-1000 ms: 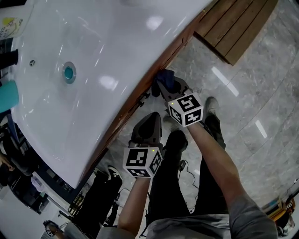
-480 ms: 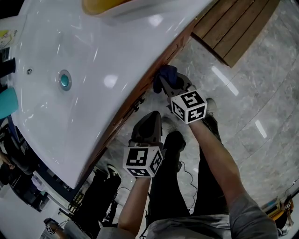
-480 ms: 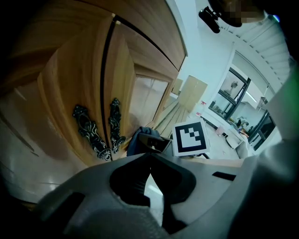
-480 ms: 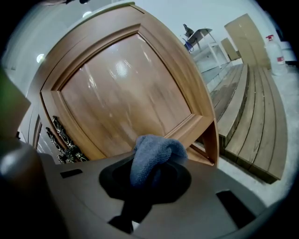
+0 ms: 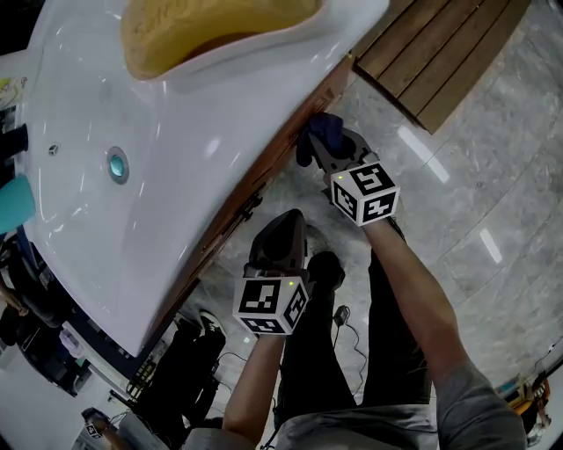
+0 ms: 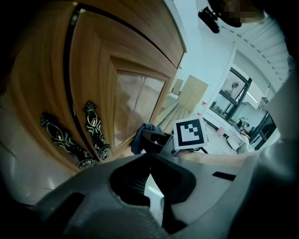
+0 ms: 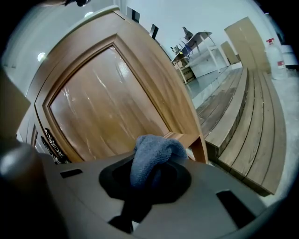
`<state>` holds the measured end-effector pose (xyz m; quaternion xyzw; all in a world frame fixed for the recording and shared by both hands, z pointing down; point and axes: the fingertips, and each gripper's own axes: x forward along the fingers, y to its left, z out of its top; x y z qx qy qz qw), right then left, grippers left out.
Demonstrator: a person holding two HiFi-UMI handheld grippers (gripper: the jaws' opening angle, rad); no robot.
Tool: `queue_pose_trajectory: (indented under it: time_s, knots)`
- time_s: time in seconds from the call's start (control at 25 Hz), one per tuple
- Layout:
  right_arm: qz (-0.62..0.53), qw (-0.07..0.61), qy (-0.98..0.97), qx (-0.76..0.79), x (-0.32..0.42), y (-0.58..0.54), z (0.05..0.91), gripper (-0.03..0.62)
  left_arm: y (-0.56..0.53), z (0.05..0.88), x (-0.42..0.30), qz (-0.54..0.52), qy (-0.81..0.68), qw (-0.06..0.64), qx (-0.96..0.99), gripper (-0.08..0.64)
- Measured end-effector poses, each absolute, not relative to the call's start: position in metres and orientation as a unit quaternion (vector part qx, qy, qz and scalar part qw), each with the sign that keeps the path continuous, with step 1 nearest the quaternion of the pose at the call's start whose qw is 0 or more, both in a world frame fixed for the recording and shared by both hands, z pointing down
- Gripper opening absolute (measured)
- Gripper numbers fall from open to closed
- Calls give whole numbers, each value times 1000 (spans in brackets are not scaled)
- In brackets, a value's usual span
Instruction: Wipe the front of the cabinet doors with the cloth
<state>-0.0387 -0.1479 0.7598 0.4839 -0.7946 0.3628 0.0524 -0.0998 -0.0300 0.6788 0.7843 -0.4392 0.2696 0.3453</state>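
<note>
A blue cloth is bunched in the jaws of my right gripper, which is shut on it. The cloth is pressed at the wooden cabinet door under the sink, low on the door's glossy panel near its right corner. My left gripper hangs back from the doors, jaws shut with nothing between them. Its view shows the two ornate dark door handles and, further right, the cloth in the right gripper.
A white sink top overhangs the cabinet, with a yellowish bowl at its far end. A slatted wooden platform lies on the marble floor just right of the cabinet. The person's legs stand below the grippers.
My right gripper has carried the cloth along the cabinet front toward its far right end. The left gripper has stayed about where it was.
</note>
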Motion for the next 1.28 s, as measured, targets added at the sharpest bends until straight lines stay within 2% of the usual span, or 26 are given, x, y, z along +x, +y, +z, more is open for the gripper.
queue_pose_trajectory:
  time_s: [0.48,1.28]
  knots:
    - [353,51,-792,495,-4,-169,761,51,-39,682,-82,269,-448,348,778,8]
    - [318,86,-791,516,57,-176,750,51,-34,679,-80,253,-476,356,764,8]
